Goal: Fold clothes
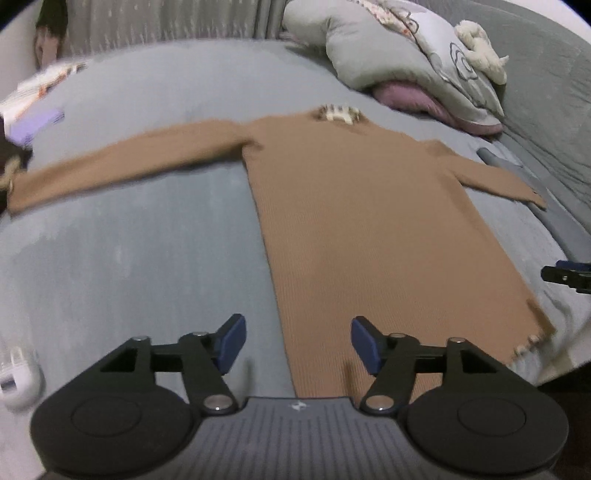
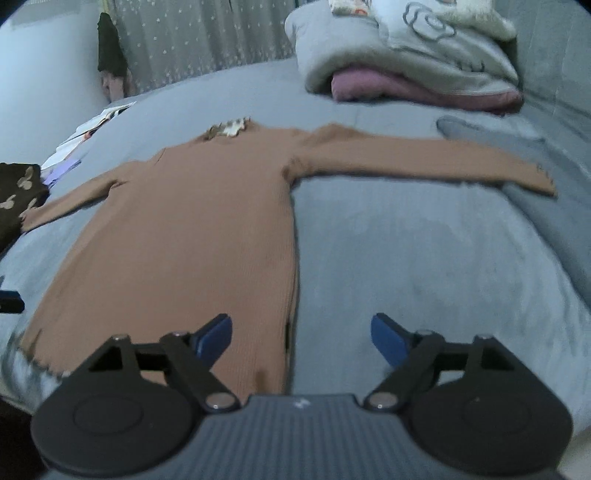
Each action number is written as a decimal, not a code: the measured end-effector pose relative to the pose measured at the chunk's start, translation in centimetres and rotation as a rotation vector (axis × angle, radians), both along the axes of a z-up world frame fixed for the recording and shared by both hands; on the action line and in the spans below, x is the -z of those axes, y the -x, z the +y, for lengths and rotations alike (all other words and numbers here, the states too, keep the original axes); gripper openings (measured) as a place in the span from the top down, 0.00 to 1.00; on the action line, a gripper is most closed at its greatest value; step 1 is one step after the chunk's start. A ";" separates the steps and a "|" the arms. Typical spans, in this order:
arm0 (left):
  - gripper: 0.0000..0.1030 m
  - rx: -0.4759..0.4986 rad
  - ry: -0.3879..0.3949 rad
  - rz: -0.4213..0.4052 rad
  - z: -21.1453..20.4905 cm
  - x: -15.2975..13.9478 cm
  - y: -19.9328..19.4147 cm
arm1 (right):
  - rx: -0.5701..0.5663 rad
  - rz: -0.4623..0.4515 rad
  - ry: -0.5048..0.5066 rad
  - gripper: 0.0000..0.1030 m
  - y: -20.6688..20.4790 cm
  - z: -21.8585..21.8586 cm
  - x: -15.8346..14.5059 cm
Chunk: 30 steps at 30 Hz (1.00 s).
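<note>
Across the middle of both frames a brown sweater [image 1: 332, 206] [image 2: 192, 229] lies flat on the grey bed [image 1: 129, 240] [image 2: 406, 258], sleeves spread to either side, collar toward the top of the frame and hem toward the bottom. At the collar sits a small cream and brown patterned piece [image 1: 337, 112] [image 2: 226, 128]; what it is cannot be told.

At the bottom of the left wrist view, the left gripper [image 1: 296, 342] is spread wide, blue pads [image 1: 232, 341] well apart, holding nothing. It straddles the sweater's left edge near the hem, one pad over the bed and one over the fabric. At the right edge of that frame, the tip of the right gripper [image 1: 567, 275] shows.

At the bottom of the right wrist view, the right gripper [image 2: 302, 339] is likewise wide open and empty, spanning the sweater's right edge.

Upper right in both frames is a pile of grey and pink bedding [image 1: 413, 70] [image 2: 406, 66]. Upper left hangs a curtain [image 1: 166, 26] [image 2: 199, 40], with papers [image 1: 37, 88] [image 2: 92, 125] below it and a dark butterfly-patterned cloth [image 2: 18, 199] at the left edge
</note>
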<state>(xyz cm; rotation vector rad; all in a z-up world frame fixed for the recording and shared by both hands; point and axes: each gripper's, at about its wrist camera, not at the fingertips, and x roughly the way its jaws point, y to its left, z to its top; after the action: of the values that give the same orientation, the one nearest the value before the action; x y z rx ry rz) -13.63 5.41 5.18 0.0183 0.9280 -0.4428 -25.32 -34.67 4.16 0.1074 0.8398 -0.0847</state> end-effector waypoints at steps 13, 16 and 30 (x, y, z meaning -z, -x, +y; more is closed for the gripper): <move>0.35 0.093 -0.026 -0.136 -9.9 1.9 -9.5 | -0.113 -0.058 0.020 0.17 -13.3 5.2 1.4; 0.35 0.079 -0.013 -0.127 -10.7 2.9 -11.9 | -0.121 -0.051 0.030 0.17 -16.4 5.7 2.4; 0.34 0.062 -0.071 -0.163 -11.5 6.5 -13.6 | -0.173 -0.005 0.057 0.13 -21.7 7.4 7.0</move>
<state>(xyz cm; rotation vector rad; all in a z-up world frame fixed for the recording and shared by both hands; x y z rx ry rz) 0.01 -6.06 -1.30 0.1459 0.7840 -0.4588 -3.58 -27.29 -2.83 -0.0189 0.8381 0.0537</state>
